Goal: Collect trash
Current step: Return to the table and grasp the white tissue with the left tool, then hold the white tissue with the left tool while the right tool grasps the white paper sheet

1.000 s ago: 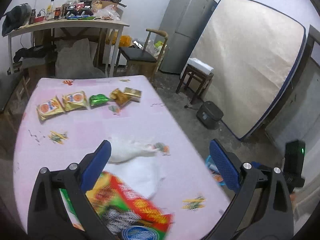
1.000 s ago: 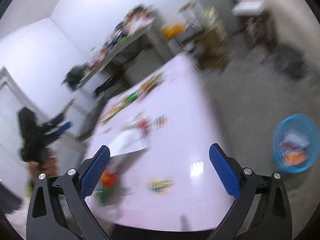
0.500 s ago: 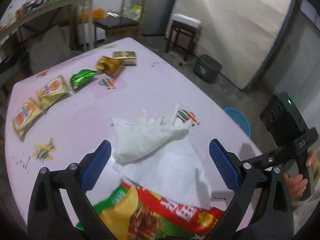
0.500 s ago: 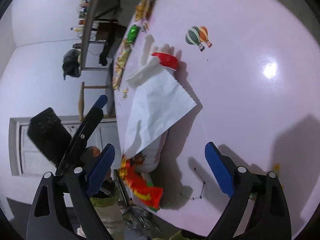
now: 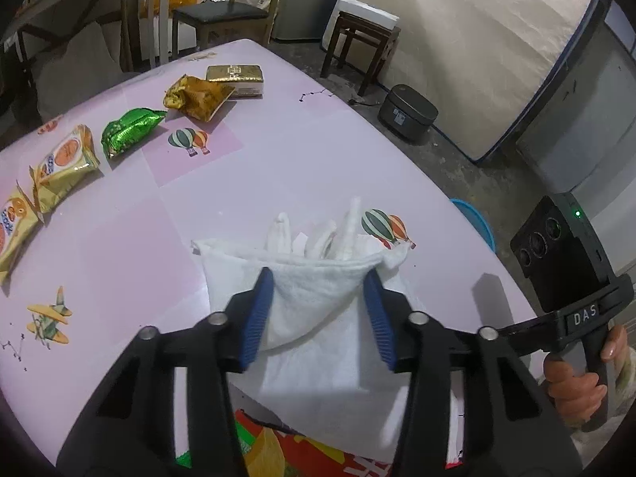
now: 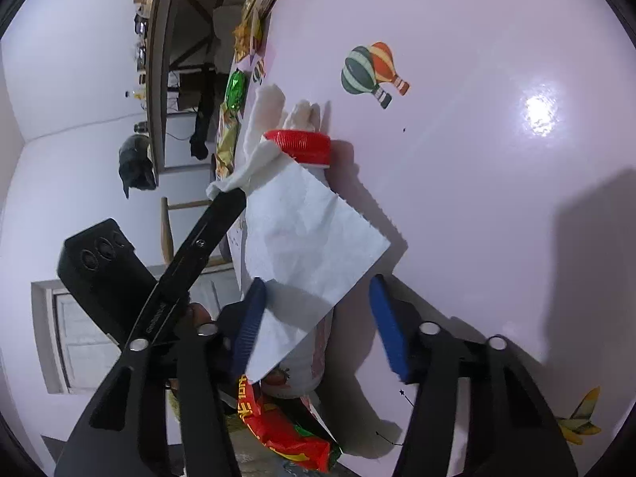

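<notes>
While the pink table (image 5: 278,167) spreads out beneath both grippers, its cloth printed with balloons and little planes, the left gripper (image 5: 318,310) sits low over its near part with its two blue pads pressed against the sides of a crumpled white towel (image 5: 314,290), so it grips that bundle. Just under the towel and toward the gripper body lies a flat white paper sheet (image 5: 338,381), and below that, at the near table edge, a red and green chip bag (image 5: 286,449) peeks out. Far ahead and to the left of this gripper a row of snack packets runs along the table: two yellow packets (image 5: 59,167), a green foil packet (image 5: 131,131), a crumpled gold wrapper (image 5: 198,97) and a gold box (image 5: 236,77). Off to its right, past the table edge, the rim of a blue basket (image 5: 477,222) shows on the floor. The right gripper (image 6: 320,322) has its jaws spread apart, holding nothing, with the corner of the paper sheet (image 6: 310,238) and a white bottle (image 6: 306,361) lying between them; the bottle's red cap (image 6: 300,147) points away, ahead of the fingers, touching the towel (image 6: 270,127).
</notes>
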